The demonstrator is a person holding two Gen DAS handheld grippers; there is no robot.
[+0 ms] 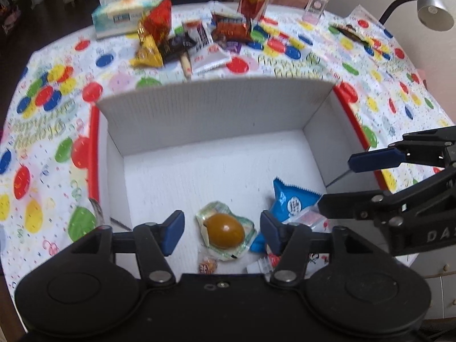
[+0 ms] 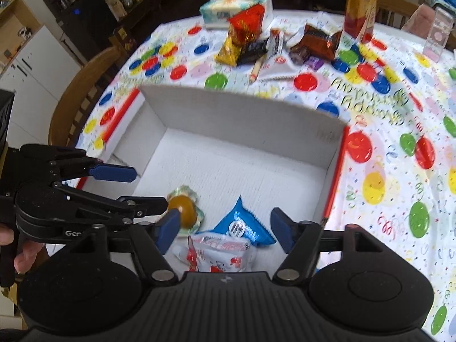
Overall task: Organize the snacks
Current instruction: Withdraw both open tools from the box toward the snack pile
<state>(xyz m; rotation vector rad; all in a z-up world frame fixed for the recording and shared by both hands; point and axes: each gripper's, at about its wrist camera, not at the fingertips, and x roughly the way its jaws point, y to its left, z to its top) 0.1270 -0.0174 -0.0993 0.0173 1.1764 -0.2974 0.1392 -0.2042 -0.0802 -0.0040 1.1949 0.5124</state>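
Risk first: both grippers crowded over the same near end of the white cardboard box (image 1: 216,119), left gripper (image 1: 221,232) with fingers spread wide and empty, right gripper (image 2: 225,228) likewise wide and empty, so a clash of black linkages likely if both reach forward together for the next packet. Also possible: a finger tip catching the tall far wall of the box on the way out toward the pile, tipping or dragging the box across the balloon-print tablecloth (image 1: 51,148), which looks thin and may slide or bunch on the surface. Snack pile (image 1: 188,42) well beyond the fingers, past the far wall, packets overlapping and glossy; a wide grab there may lift two at once or let a slick foil bag slip. Orange drink bottle (image 2: 360,5) standing just behind the pile, easy to knock over with a careless reach; tissue box (image 1: 128,14) beside it less of a worry. Already in the box, directly between and below the left fingers: a sealed braised egg (image 1: 225,229), brown and shiny in a clear, crinkled wrapper with a pale green edge. To the right of it, a blue packet (image 1: 292,202) with a serrated seal and a round white label, lying partly over a white packet with red print (image 2: 219,252). A small brownish wrapped sweet (image 1: 207,265) nearest the left gripper body. Most of the box floor bare ahead of the fingers.
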